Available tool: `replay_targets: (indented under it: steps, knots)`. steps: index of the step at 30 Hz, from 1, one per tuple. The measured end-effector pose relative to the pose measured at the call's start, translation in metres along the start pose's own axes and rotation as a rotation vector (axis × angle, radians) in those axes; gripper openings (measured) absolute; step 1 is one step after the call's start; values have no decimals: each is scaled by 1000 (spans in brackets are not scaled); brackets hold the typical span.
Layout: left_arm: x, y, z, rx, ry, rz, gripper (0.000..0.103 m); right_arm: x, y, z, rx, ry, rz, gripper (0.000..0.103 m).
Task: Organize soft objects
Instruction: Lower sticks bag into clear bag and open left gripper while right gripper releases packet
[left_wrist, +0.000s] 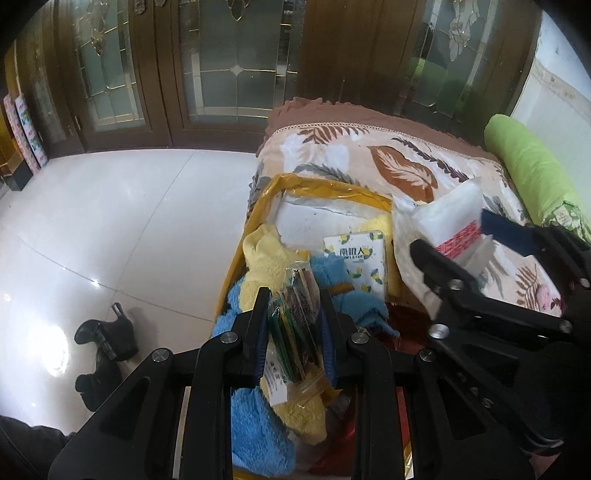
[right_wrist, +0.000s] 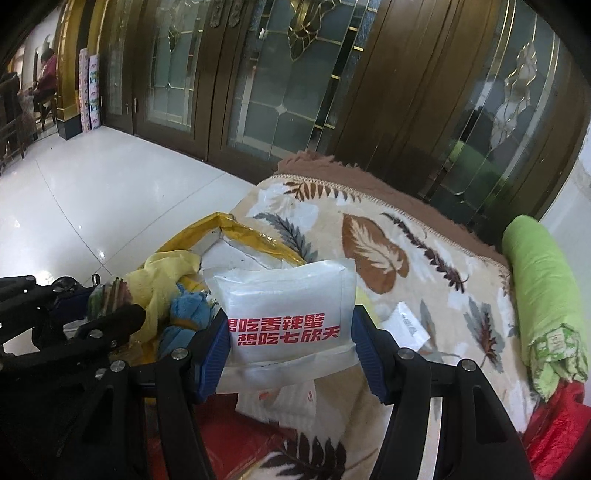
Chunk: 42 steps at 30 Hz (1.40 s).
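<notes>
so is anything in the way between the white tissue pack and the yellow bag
Nothing visible blocks it. The right gripper holds the white tissue pack just beside the yellow bag, whose mouth is open, though towels and another pack already crowd it.

Towels (left_wrist: 269, 266) in bag (left_wrist: 236, 273), left of blanket (left_wrist: 399, 162)

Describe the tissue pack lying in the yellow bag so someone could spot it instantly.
On the leaf-print blanket sits an open yellow bag of fluffy towels. The tissue pack lies inside against its right side: flat, white, lemon-printed, unlike the plush blue and yellow cloths around it.
</notes>
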<state>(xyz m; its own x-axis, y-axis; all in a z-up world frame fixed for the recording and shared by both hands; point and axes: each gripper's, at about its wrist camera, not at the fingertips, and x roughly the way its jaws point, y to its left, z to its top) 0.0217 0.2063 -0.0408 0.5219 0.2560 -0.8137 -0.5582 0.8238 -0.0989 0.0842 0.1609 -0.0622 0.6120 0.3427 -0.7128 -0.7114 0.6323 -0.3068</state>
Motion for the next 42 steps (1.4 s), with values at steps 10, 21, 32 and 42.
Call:
replay_targets:
  steps: [10,21,32,42]
  knots:
    - [16,-7,19,26,-14,0,23,34,-18,9,86,86,74,67]
    - [23,-3,23,26,-28,-2,30,40,-25,8,145,58,100,68]
    - [17,4,27,-3,-56,4,56,47,-40,11,248,58,163,71]
    - [16,0,27,11,-56,-8,57,51,-53,14,396,55,317,72]
